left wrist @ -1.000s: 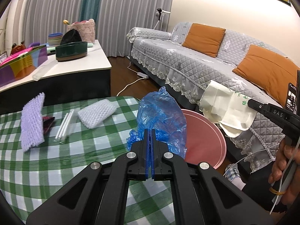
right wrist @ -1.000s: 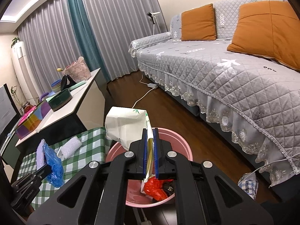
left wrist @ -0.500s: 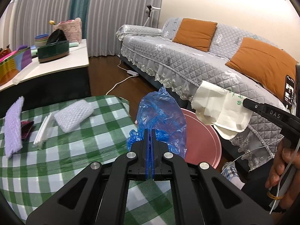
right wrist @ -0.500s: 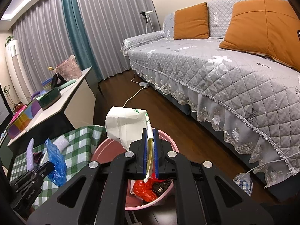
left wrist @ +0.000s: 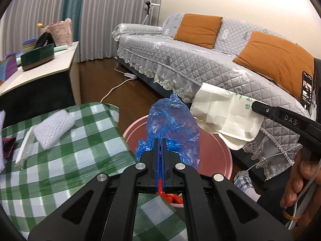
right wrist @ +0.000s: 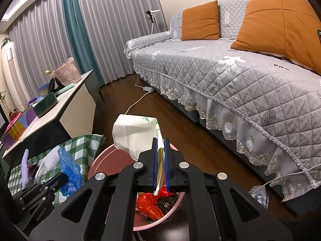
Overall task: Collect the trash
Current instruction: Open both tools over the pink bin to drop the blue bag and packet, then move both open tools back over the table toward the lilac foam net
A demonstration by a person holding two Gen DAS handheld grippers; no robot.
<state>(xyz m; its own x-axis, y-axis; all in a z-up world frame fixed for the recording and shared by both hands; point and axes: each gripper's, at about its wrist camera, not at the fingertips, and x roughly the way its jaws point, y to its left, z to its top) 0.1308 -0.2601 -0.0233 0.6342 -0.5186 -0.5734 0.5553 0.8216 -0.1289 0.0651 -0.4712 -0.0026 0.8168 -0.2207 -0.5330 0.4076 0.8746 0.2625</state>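
Step in hand, as I judge it: carrying two pieces of trash to the bin for the drop.

Left tongs [left wrist: 160, 140]: clenched on a crumpled blue plastic bag [left wrist: 172, 126], which stands up ahead of the tips. Right tongs [right wrist: 160, 152]: clenched on a cream paper bag [right wrist: 134, 134] with green print, which billows ahead and to the left of the tips.

Pink bin [right wrist: 176, 198] sits on the dark floor directly below and ahead of both sets of tips. Red and dark wrappers already lie inside. From the left wrist view the blue plastic bag hangs over the near rim; the paper bag hangs over the far side.

Next move, by my reading: lower each load over the mouth, then let go. Both bags are light and puffy, so they may catch on the rim or drift out; release low.

Edges and room:
- Table with green checked cloth [left wrist: 80, 144]: its corner lies just left of the bin, close beside the left tongs.
- Sofa [right wrist: 240, 74] skirt to the right, floor open between it and the bin.
- The two tongs are near each other over the mouth; keep them apart.
- White foam pad [left wrist: 54, 128] and other scraps lie on the cloth, left of the left tongs, not yet collected.
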